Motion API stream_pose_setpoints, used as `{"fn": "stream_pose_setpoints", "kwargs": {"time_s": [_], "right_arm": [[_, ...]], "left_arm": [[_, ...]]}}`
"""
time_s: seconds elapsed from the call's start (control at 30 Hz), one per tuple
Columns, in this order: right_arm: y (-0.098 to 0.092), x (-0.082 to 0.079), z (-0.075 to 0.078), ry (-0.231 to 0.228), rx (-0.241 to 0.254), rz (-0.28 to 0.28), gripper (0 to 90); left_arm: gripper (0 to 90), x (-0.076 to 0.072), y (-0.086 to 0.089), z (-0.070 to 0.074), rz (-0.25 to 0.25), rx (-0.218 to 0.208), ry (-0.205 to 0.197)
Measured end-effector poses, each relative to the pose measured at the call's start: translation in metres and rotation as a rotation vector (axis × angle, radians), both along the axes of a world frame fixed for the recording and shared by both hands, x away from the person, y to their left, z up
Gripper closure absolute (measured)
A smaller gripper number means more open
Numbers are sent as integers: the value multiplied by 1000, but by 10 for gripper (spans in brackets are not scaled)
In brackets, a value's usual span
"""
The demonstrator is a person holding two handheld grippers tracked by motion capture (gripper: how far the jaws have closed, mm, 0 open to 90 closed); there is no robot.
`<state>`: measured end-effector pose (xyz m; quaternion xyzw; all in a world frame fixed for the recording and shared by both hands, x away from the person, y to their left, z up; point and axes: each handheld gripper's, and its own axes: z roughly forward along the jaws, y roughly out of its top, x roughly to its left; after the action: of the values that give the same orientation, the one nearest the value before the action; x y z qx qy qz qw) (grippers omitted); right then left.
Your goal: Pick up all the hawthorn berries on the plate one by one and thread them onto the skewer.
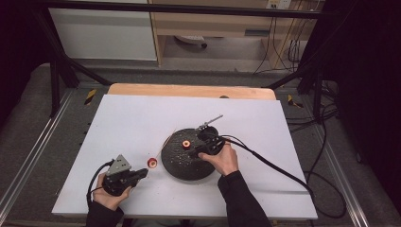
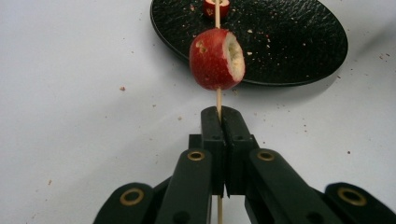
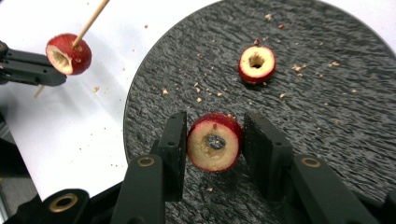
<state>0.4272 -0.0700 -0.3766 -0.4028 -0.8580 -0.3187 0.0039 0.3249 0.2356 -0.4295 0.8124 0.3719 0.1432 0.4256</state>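
The left gripper [image 2: 220,114] has its jaws pressed together on a thin wooden skewer [image 2: 218,100], which runs up between the pads and out beyond them. Just past its fingertips, a cored red fruit [image 2: 217,58] is threaded on the skewer, its cut face turned to the side. Farther ahead lies the black plate [image 2: 289,42] on the white table [image 2: 84,93], scattered with crumbs.

The right gripper [image 3: 215,142] pinches a second cored fruit [image 3: 214,147] between its pads, hollow centre facing the camera, above the plate's dark surface. Beyond its jaws, a third cored fruit [image 3: 257,64] rests on the plate. To its upper left, off the plate, sits the skewered fruit with the left gripper beside it.
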Motion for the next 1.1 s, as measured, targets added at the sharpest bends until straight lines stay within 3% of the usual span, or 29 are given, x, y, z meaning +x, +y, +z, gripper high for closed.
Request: {"fn": "stream_pose_setpoints", "kwargs": {"time_s": [0.33, 0.7, 1.1], "right_arm": [[-18, -4, 0, -60, 116, -68, 616], [-41, -12, -8, -126, 292, -155, 616], [-52, -18, -15, -204, 498, -259, 616]], "left_arm": [[887, -1, 0, 0, 1, -2, -2], [887, -1, -2, 0, -2, -4, -2], [887, -3, -6, 1, -4, -17, -9]]}}
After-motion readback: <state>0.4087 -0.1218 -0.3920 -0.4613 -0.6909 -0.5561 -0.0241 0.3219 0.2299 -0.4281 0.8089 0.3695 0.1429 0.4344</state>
